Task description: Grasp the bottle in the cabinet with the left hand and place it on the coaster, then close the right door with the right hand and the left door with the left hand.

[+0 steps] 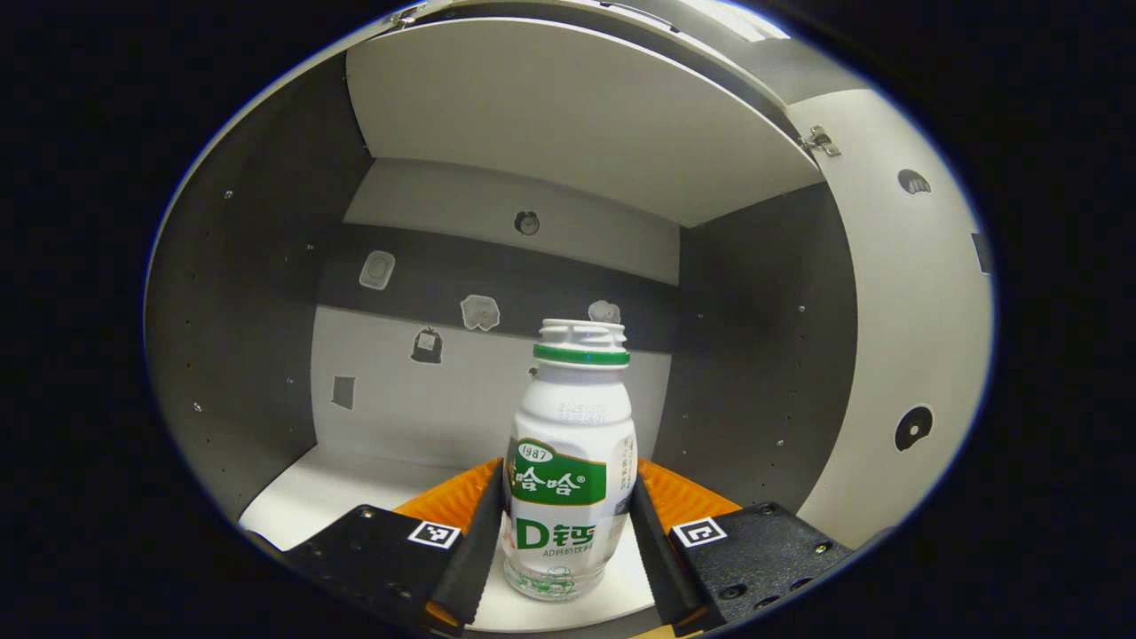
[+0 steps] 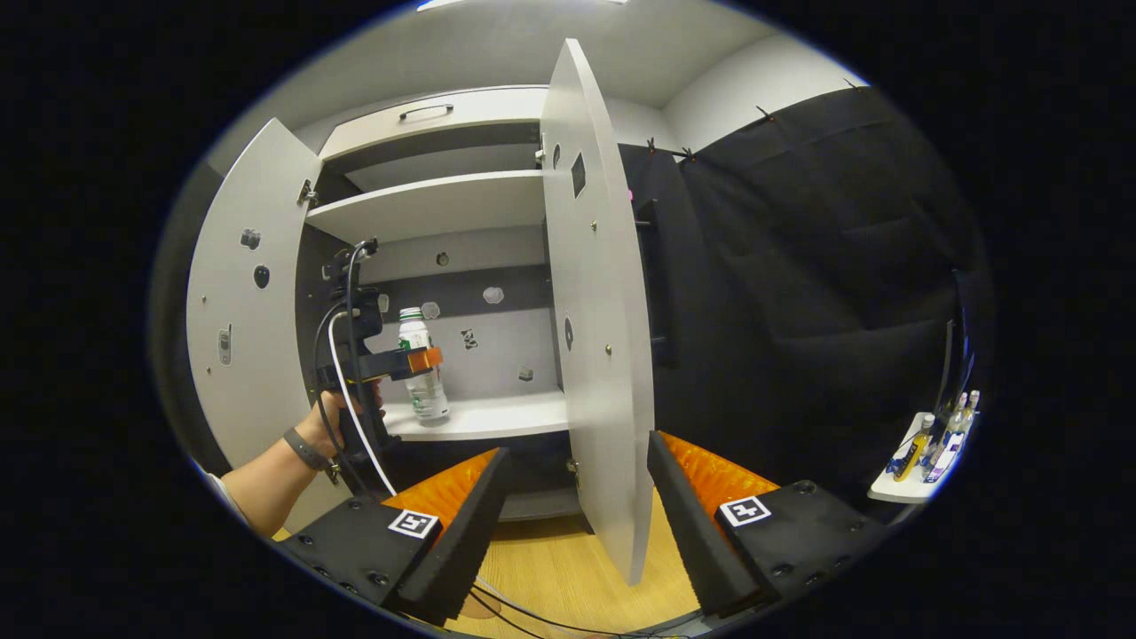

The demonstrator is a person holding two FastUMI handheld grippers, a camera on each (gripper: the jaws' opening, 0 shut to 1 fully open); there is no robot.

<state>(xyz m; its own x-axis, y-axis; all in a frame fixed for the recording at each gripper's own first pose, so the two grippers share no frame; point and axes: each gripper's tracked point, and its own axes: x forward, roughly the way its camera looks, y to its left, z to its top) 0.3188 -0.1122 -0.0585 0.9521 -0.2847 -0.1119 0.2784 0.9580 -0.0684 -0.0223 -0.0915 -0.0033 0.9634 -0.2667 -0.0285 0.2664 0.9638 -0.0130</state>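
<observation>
Standing upright: white green-labelled bottle (image 1: 568, 461)

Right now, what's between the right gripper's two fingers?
The edge of the open white right door stands between them in the right gripper view, untouched; the right gripper is open.

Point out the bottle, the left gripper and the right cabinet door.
bottle (image 1: 568, 417), left gripper view, white shoulder above the label.
left gripper (image 1: 568, 532), left gripper view, midway between its fingertips.
right cabinet door (image 2: 599, 355), right gripper view, inner face.
</observation>
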